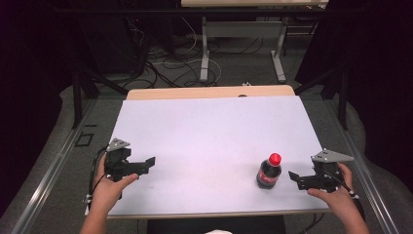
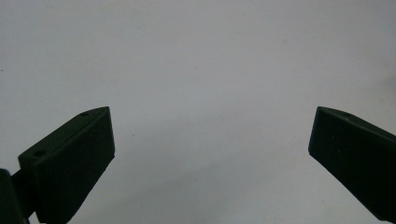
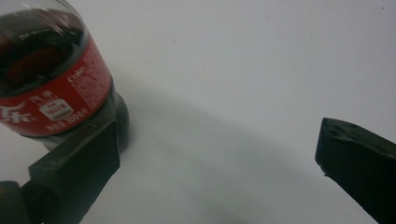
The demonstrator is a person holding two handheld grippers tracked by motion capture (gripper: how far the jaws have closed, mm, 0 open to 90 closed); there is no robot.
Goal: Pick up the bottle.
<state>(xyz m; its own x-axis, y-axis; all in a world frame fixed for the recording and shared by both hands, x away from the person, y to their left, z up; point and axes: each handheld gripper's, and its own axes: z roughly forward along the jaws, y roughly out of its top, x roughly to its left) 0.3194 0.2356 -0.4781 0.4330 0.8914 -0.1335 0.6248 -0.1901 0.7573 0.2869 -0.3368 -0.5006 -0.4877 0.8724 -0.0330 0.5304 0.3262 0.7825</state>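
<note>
In the high view, a small cola bottle (image 1: 269, 171) with a red cap stands upright on the white table cover (image 1: 209, 141), in the lower right of the frame. The right gripper (image 1: 293, 176) sits just to the right of it, jaws pointing left toward the bottle and spread wide with nothing between them. The left gripper (image 1: 148, 163) is in the lower left of that frame, well apart from the bottle, pointing right, jaws likewise apart and empty.

The right gripper view adds what the overhead cannot: the bottle (image 3: 51, 74) fills the upper left corner, its red label with white lettering and dark drink readable, and it stands just behind the left-hand jaw rather than between the two; whether it touches that jaw I cannot tell.

The left gripper view gives bare white cover (image 2: 201, 70) between wide-set jaws.
</note>
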